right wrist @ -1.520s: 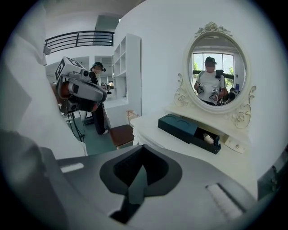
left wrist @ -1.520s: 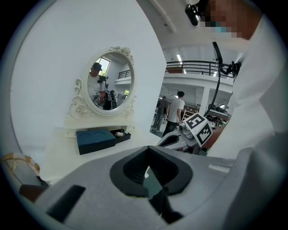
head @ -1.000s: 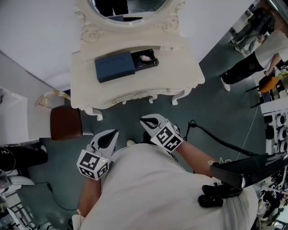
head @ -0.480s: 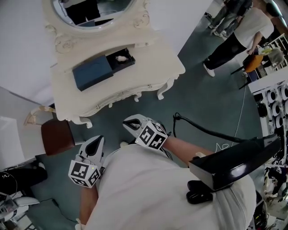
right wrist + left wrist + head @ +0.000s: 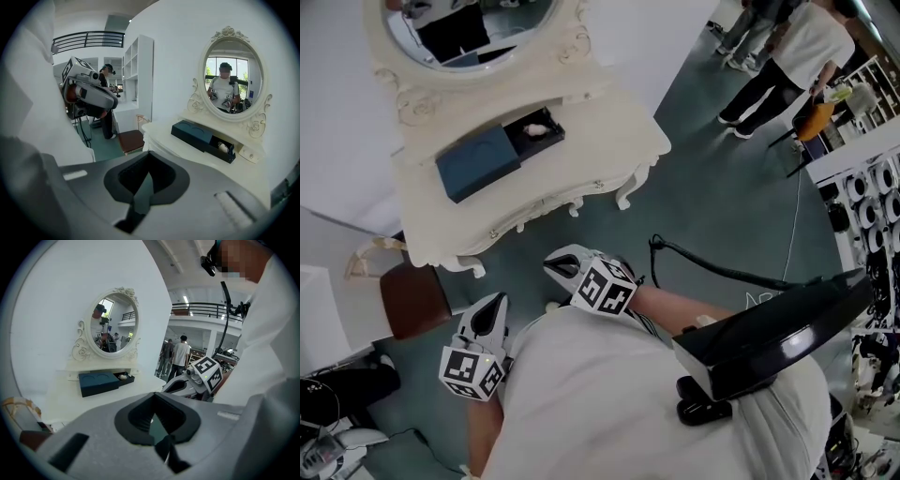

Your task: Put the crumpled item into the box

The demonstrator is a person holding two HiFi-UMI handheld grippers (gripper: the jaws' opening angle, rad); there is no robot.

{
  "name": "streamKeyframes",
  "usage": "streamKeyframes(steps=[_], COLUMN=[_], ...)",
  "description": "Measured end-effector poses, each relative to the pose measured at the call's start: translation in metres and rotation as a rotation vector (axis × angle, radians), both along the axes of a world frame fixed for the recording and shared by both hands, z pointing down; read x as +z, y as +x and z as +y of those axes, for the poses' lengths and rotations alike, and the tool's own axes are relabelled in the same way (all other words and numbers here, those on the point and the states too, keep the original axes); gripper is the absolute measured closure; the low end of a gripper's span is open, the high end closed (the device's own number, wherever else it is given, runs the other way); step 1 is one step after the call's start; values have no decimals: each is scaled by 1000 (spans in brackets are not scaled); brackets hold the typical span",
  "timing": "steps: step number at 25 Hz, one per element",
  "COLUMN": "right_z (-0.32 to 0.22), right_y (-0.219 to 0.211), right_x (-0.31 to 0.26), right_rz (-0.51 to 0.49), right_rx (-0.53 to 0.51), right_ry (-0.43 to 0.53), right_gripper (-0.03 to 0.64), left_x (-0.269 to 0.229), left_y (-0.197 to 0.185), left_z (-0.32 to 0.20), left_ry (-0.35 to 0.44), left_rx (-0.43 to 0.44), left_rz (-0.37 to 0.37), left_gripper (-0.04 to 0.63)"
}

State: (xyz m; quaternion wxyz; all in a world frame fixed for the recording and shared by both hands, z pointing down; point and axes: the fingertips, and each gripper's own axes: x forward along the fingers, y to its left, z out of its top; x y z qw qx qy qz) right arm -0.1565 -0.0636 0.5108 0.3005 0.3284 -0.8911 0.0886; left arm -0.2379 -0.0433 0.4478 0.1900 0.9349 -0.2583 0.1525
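A dark blue box (image 5: 476,162) lies on the cream dressing table (image 5: 581,164), its black drawer (image 5: 540,132) slid open to the right. A pale crumpled item (image 5: 534,128) rests inside that drawer. It also shows in the left gripper view as the item (image 5: 123,376) and in the right gripper view as the item (image 5: 222,147). My left gripper (image 5: 496,306) and right gripper (image 5: 559,266) hang close to the person's body, well short of the table. Both are shut with nothing between the jaws: left gripper (image 5: 159,443), right gripper (image 5: 141,203).
An oval mirror (image 5: 459,23) stands behind the box. A brown stool (image 5: 412,300) sits left of the table. A black cable (image 5: 712,267) runs over the green floor. People stand at the upper right (image 5: 778,66). A black device (image 5: 769,337) hangs at the person's chest.
The head view has swung, so the table and box sit further left in the picture. Both grippers stay by the body, shut as before.
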Motion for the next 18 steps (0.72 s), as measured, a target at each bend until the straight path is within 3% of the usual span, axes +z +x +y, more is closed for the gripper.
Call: streamKeyframes(steps=[18], right_z=[-54], right_y=[24], right_x=[4], right_rz=[-4], right_rx=[-6], right_ry=[-19], right_gripper=[617], left_x=[3], left_y=[30], left_z=[-55], left_ry=[-24], left_rx=[12], left_rz=[-2], left_gripper=[592])
